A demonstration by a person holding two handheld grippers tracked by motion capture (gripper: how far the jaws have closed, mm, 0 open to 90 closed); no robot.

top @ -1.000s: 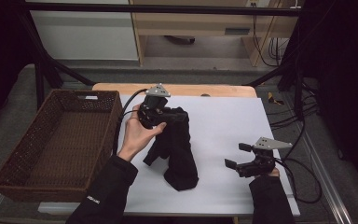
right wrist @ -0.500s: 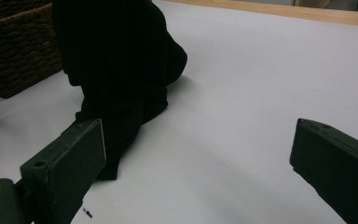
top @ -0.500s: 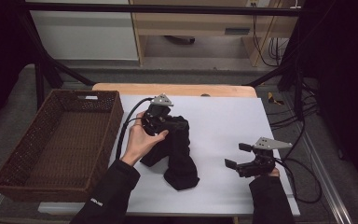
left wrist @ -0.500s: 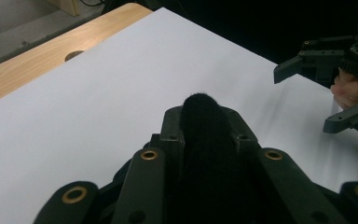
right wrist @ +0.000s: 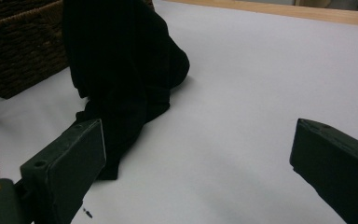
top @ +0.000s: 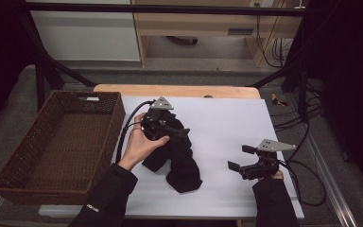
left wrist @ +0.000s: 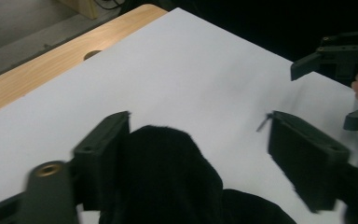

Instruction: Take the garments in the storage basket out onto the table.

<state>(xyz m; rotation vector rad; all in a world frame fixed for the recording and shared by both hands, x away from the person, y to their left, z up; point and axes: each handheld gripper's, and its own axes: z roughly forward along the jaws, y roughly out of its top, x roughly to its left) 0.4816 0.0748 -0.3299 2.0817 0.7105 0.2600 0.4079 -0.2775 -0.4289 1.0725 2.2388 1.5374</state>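
At the left of the high view we see the wicker basket [top: 56, 146]. Centre frame, our left gripper [top: 163, 130] has just opened its 2 jaws over the black cloth [top: 179, 163], no longer pinching it. Lower right, our right gripper [top: 238, 158] rests with jaws apart, holding nothing.

Wicker basket [top: 56, 142] beside white table [top: 227, 118]
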